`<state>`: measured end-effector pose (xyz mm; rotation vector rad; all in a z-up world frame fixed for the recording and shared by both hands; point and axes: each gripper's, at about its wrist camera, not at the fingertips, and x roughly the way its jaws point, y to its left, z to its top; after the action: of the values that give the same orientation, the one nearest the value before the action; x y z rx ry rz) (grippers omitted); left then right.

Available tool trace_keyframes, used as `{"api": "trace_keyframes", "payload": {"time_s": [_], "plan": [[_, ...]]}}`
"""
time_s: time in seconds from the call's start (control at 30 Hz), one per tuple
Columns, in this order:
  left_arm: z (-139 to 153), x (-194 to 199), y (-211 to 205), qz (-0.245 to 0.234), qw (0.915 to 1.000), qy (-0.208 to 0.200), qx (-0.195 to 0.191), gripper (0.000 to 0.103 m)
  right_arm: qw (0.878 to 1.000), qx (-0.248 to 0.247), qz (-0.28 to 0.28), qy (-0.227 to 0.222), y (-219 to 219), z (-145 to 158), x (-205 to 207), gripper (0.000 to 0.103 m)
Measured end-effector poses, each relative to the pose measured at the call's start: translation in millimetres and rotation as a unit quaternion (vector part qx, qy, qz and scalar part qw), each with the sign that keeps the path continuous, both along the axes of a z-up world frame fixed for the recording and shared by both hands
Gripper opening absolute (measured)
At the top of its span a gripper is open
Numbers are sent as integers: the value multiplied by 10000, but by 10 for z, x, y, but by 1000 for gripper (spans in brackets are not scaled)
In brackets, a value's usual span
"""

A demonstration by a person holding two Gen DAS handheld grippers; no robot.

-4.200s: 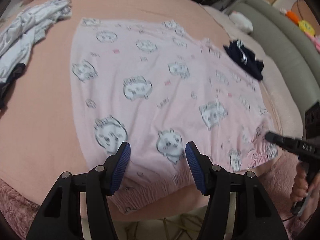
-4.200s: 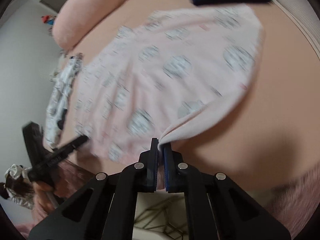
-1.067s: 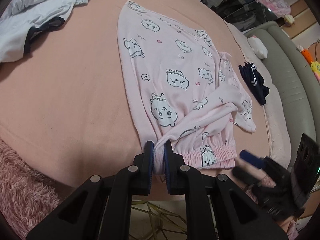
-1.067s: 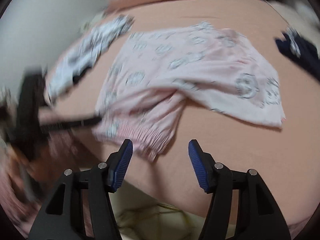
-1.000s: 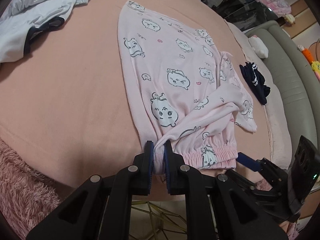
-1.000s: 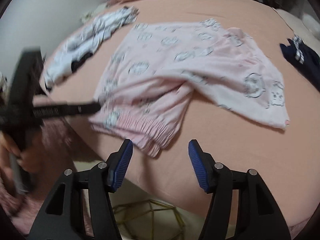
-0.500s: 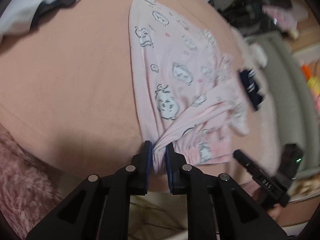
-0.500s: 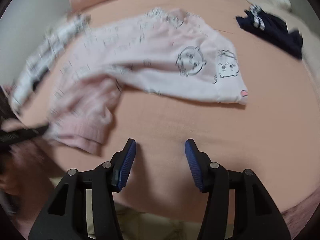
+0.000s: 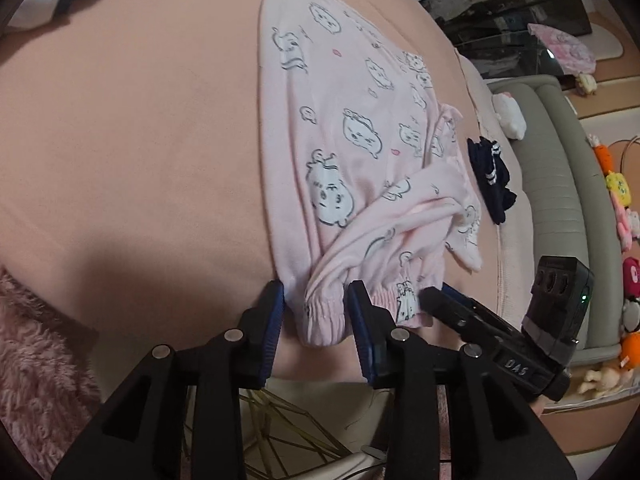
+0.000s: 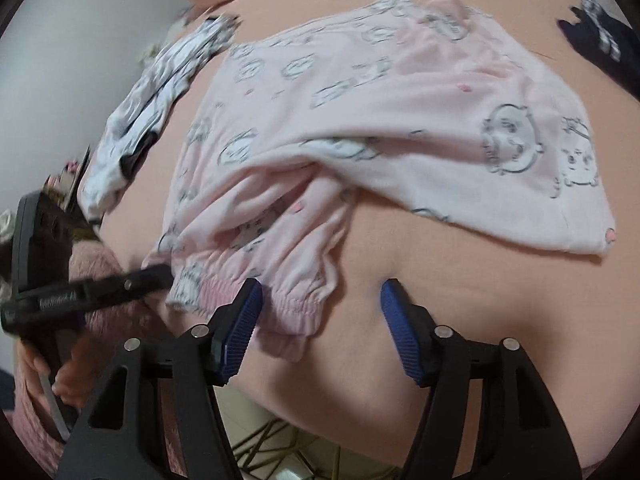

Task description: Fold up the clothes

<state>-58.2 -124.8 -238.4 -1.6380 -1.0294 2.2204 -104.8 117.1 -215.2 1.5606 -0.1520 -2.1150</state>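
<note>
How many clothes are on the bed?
3. The pink pajama pants lie in the middle, a white garment sits to their left, and a dark navy piece lies to their right. More could be outside the picture.

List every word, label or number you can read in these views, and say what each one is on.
"DAS": on the black body of the right gripper, seen from the left wrist view.
Lettering on the left gripper, in the right wrist view: too blurred to read.
The pink pajama pants carry only cartoon faces, no words.
</note>
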Motion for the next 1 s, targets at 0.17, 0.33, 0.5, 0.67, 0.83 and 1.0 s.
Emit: {"api": "trace_keyframes", "payload": {"time_s": [0.17, 0.33, 0.5, 0.67, 0.83, 1.0], "plan": [[94, -26, 96, -41, 9992, 174, -360, 18, 9988, -438, 29, -228, 17, -11, -46, 22], [260, 71, 95, -108, 9979, 362, -517, 16, 9986, -513, 33, -105, 58, 124, 112, 19], [285, 177, 119, -201, 9981, 241, -532, 18, 9972, -733, -144, -17, 86, 274, 330, 19], [179, 186, 28, -102, 9986, -97, -511, 27, 9986, -341, -284, -301, 83, -4, 413, 23], [414, 239, 49, -186, 9956, 469, -787, 28, 9967, -314, -493, 555, 183, 391, 443, 26], [200, 166, 129, -262, 9914, -5, -1283, 29, 9990, -181, -370, 188, 71, 103, 307, 29]]}}
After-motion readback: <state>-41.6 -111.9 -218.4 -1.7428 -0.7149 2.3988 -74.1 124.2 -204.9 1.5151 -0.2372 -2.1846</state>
